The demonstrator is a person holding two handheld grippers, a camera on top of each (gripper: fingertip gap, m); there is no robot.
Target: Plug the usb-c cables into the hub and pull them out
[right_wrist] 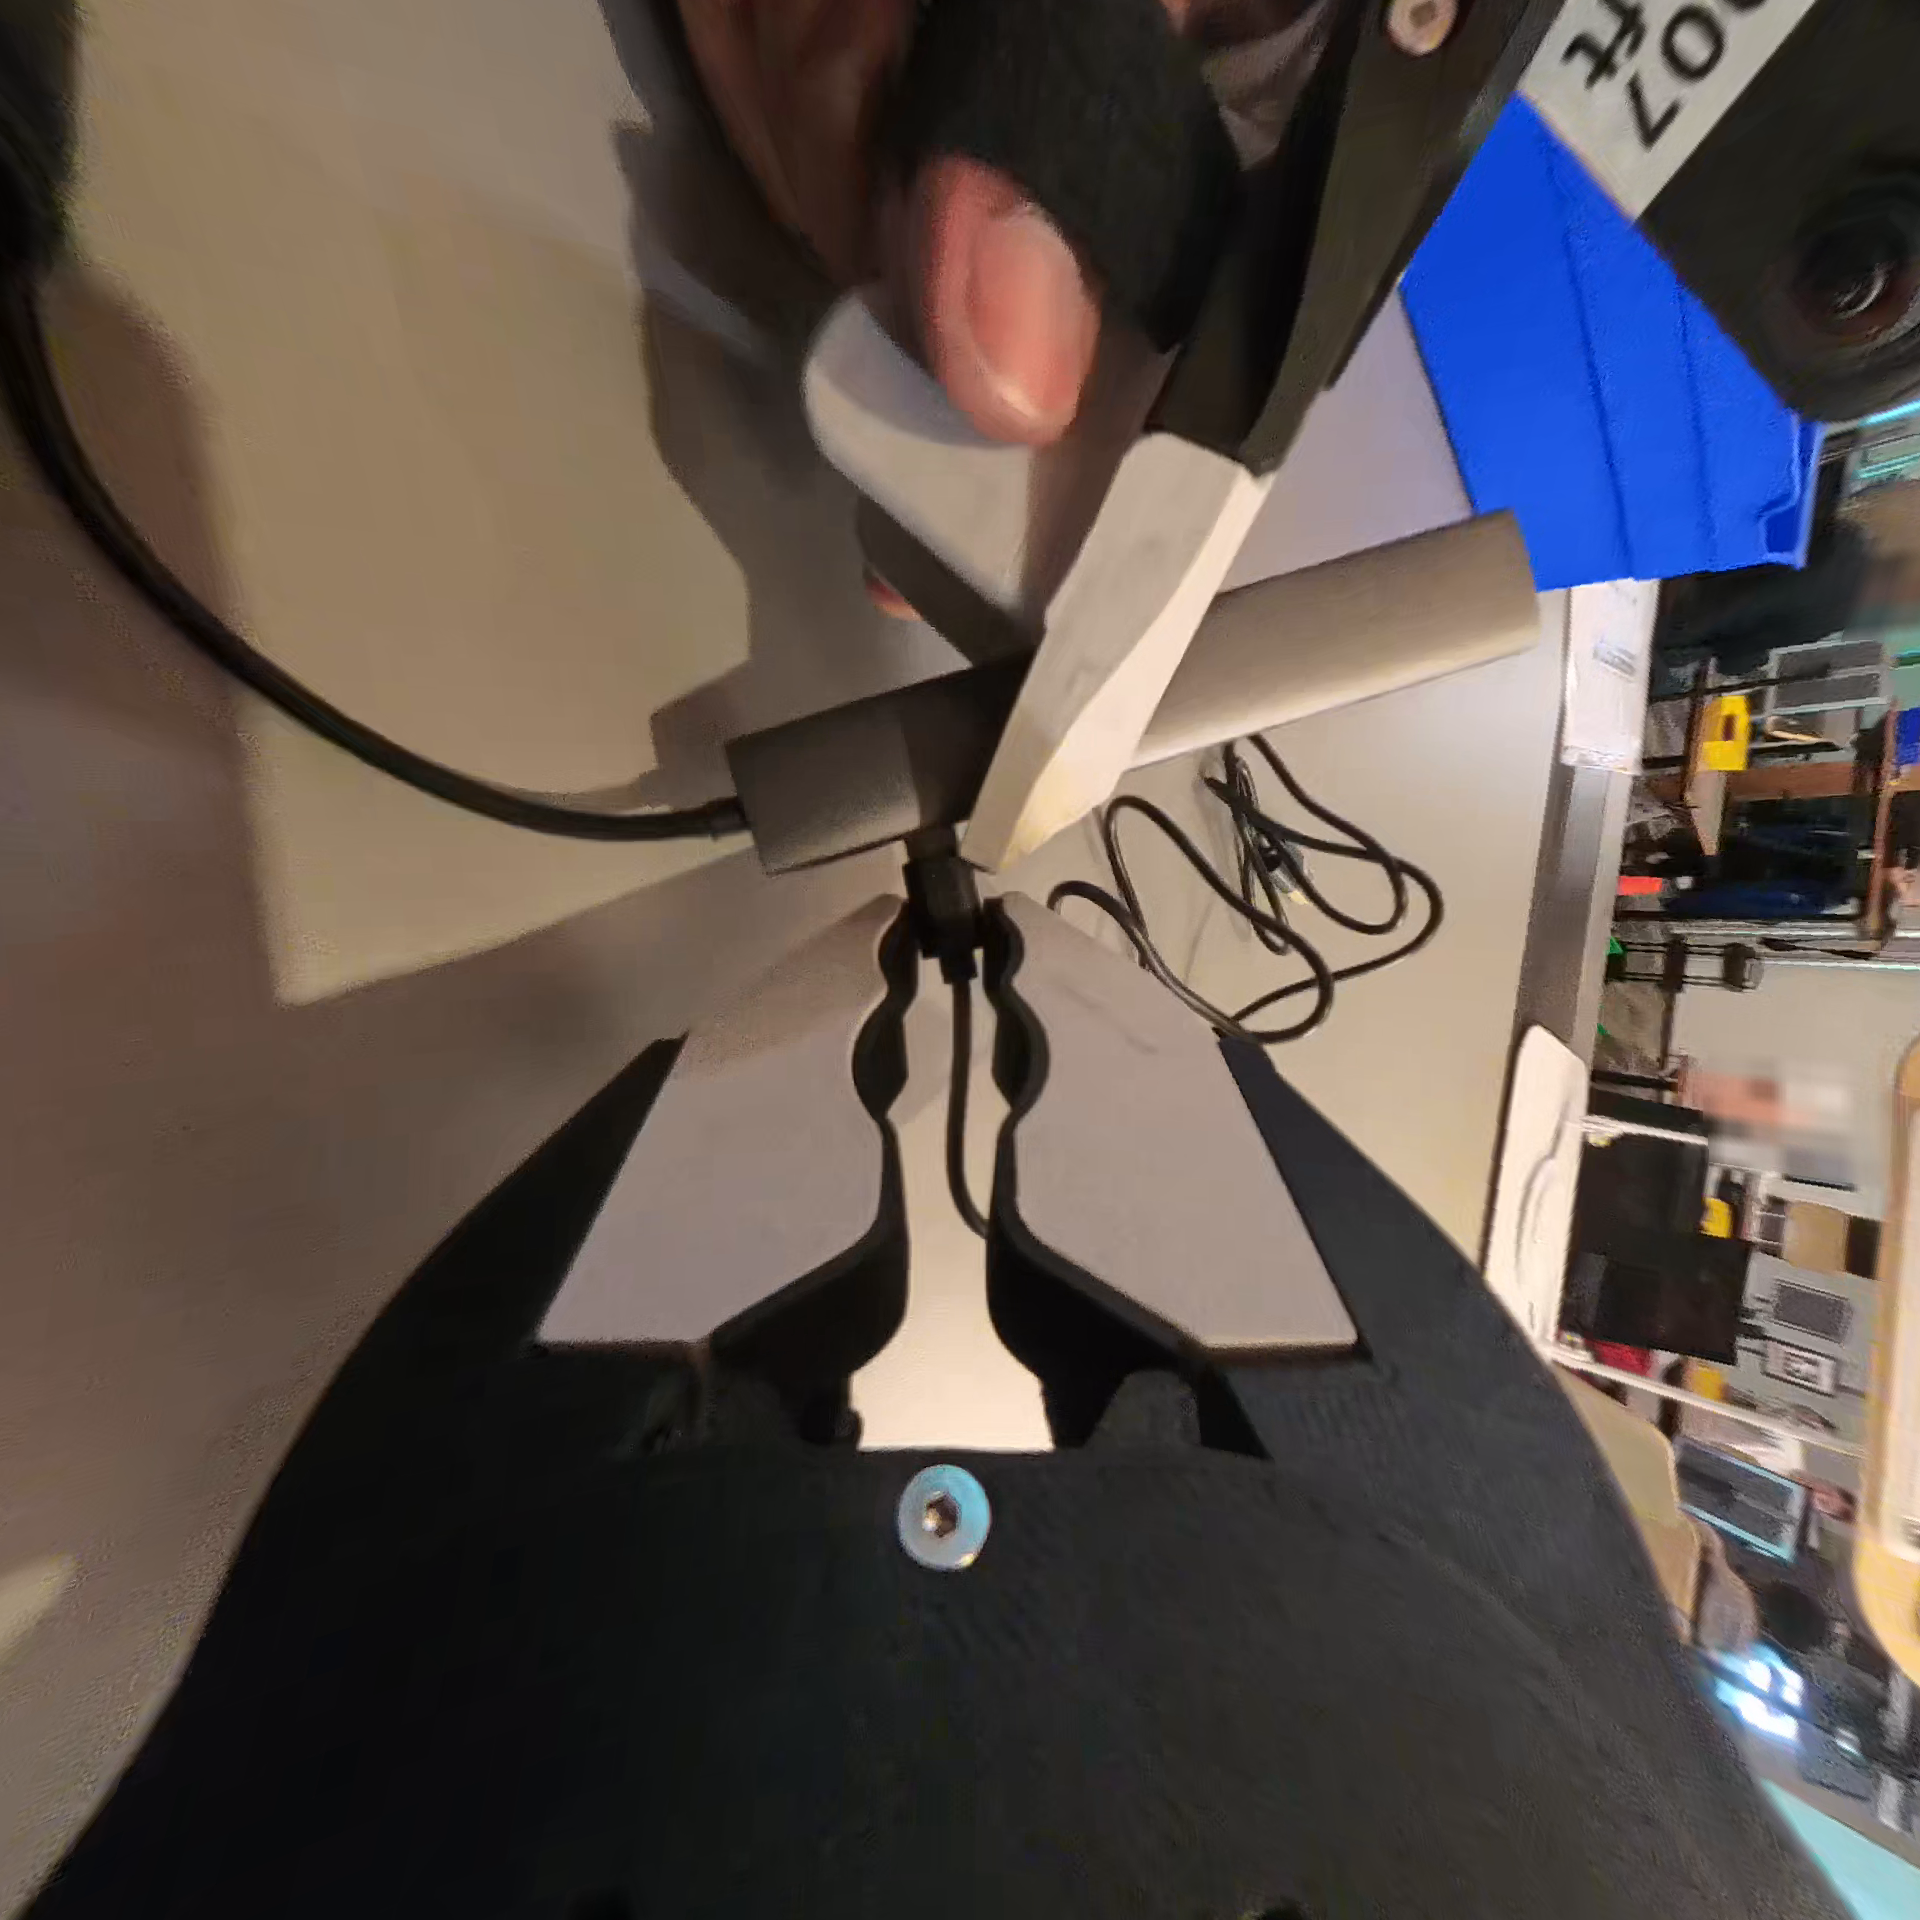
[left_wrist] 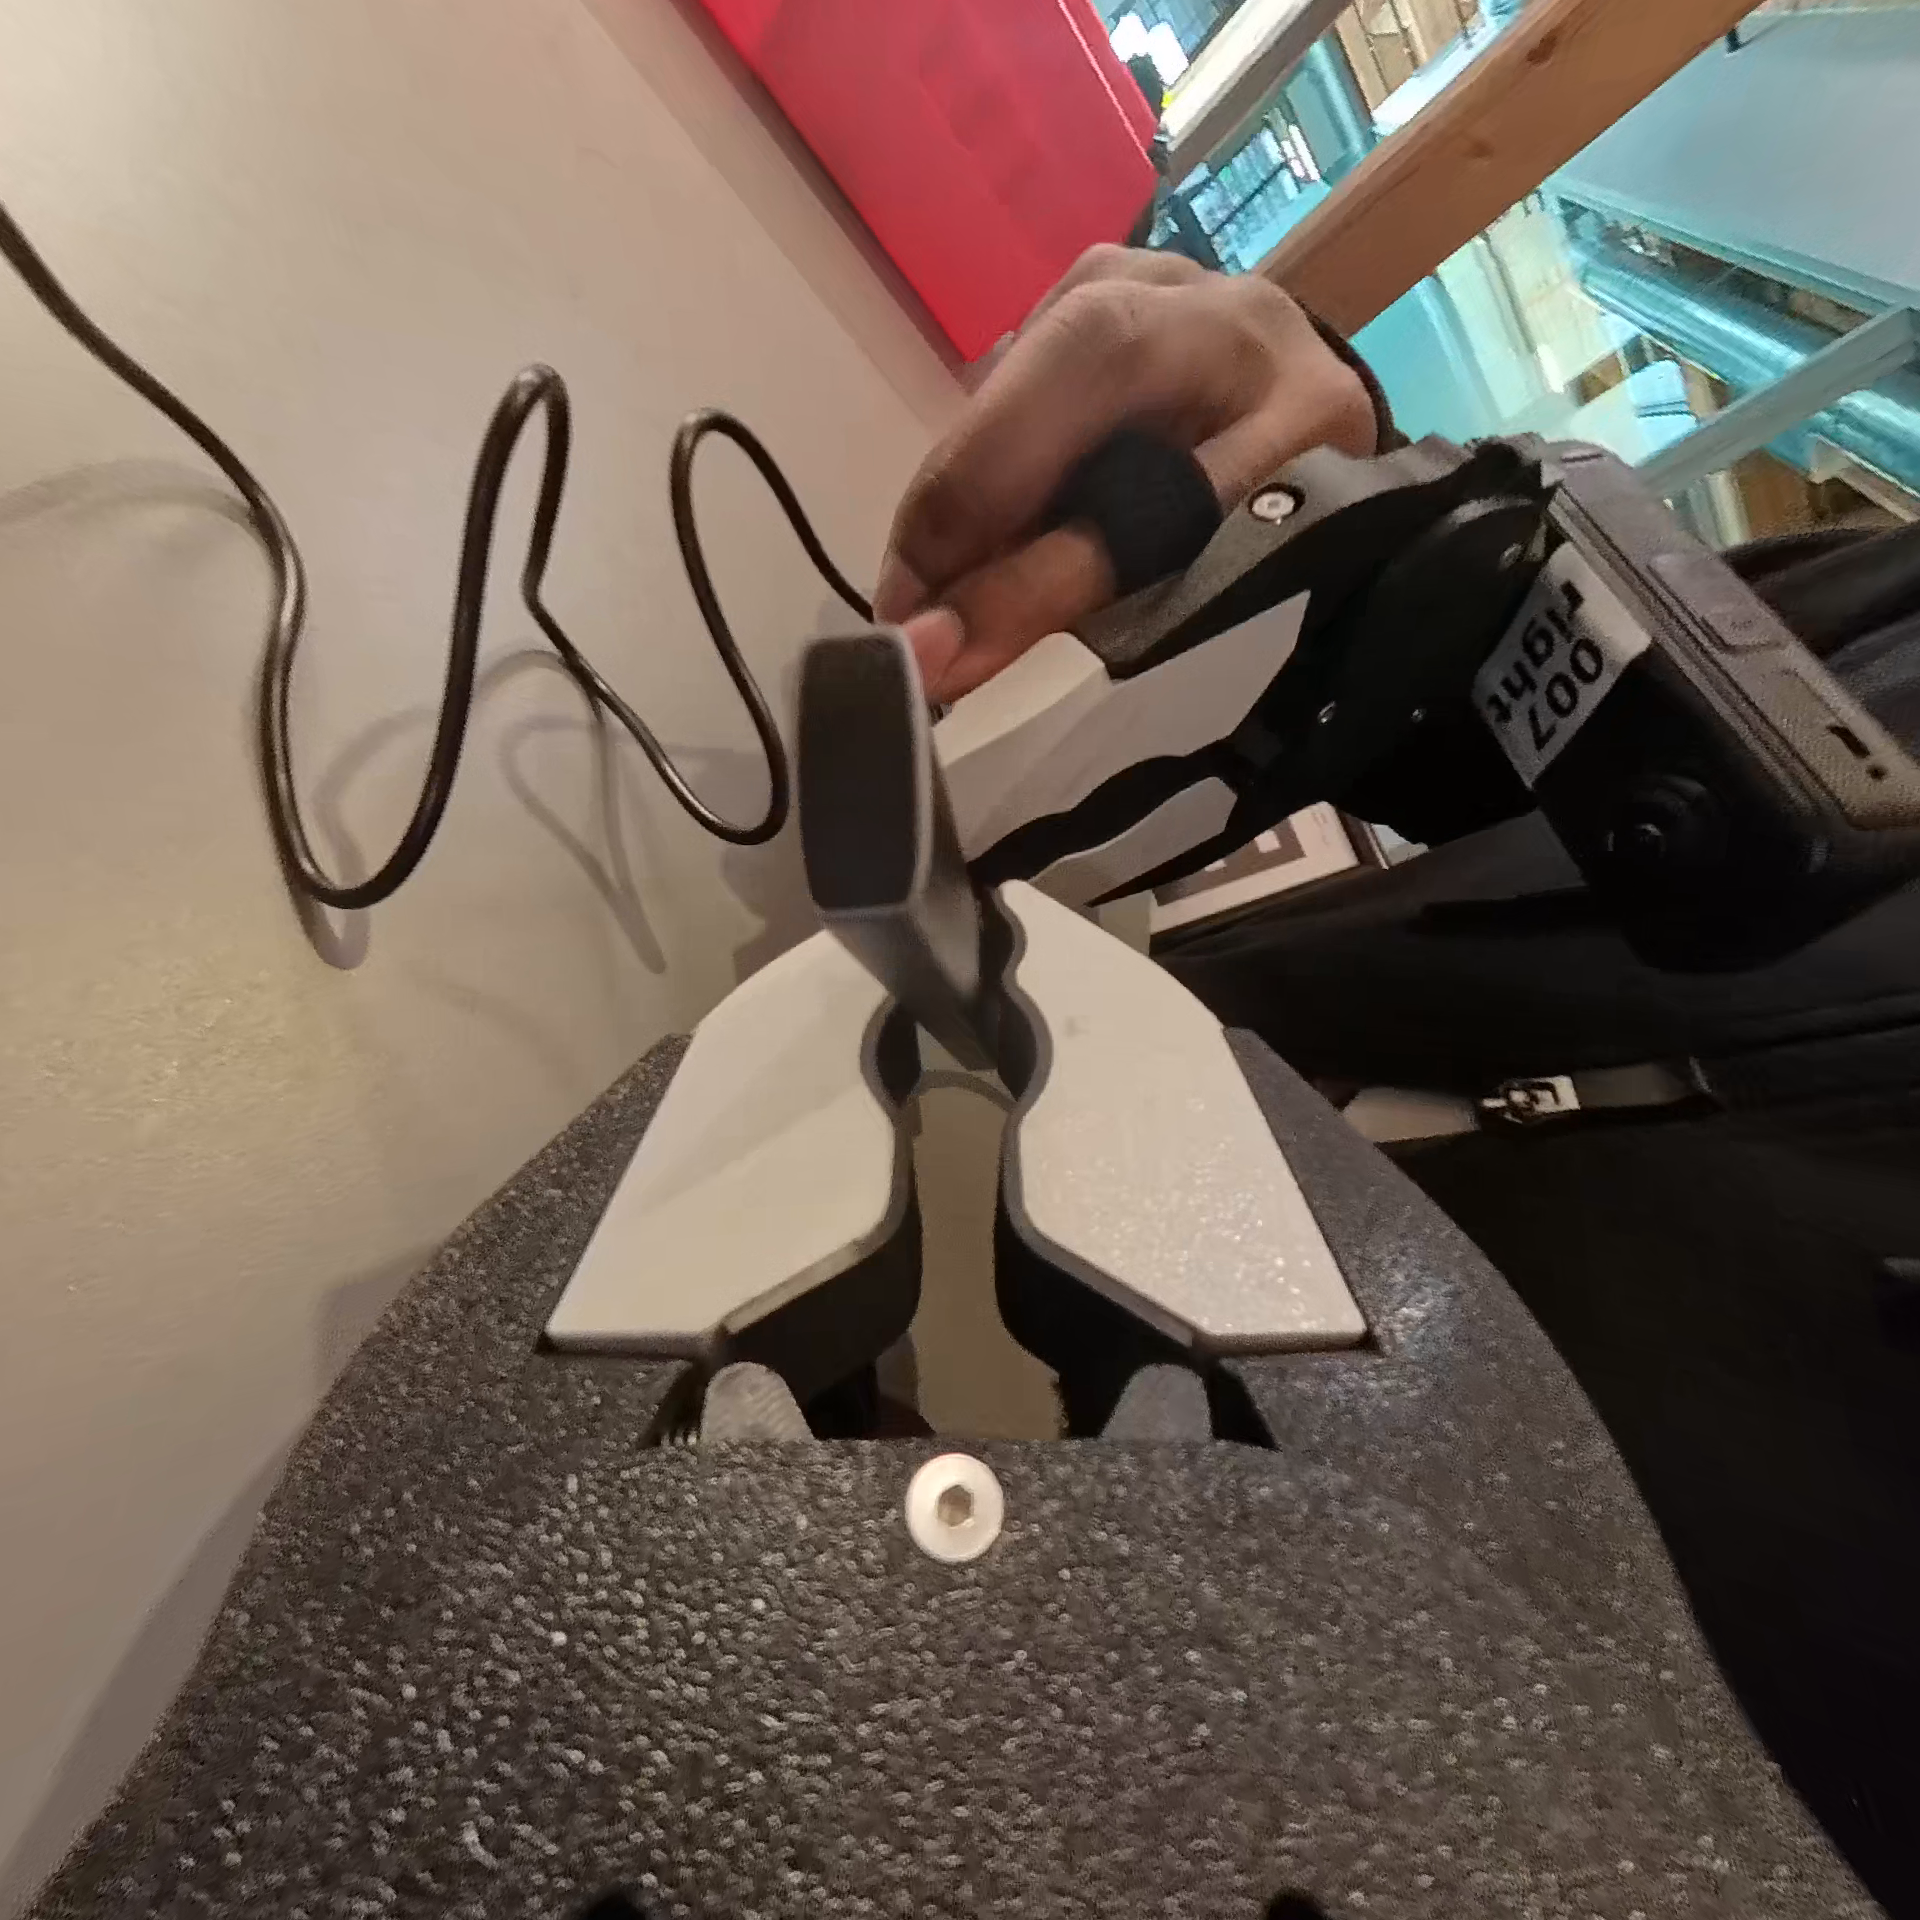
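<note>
The dark grey hub [left_wrist: 868,790] is clamped between the fingers of my left gripper [left_wrist: 951,956], which is shut on its lower end. In the right wrist view the hub [right_wrist: 831,779] lies crosswise, held by the left gripper's white fingers [right_wrist: 1101,675]. My right gripper [right_wrist: 945,914] is shut on a black USB-C plug [right_wrist: 940,894], whose tip meets the hub's underside. The plug's thin cable [right_wrist: 961,1122] runs back between the fingers. The hub's own thick cable [right_wrist: 312,707] leaves to the left. The right gripper's fingers [left_wrist: 1039,707] show behind the hub, held by a hand [left_wrist: 1091,447].
A black cable [left_wrist: 281,623] lies in loops on the pale table. Several loose black cables [right_wrist: 1299,883] lie beyond the hub. A red box [left_wrist: 935,135] and a blue bin [right_wrist: 1590,416] stand at the table's far side. A wooden beam [left_wrist: 1455,156] crosses above.
</note>
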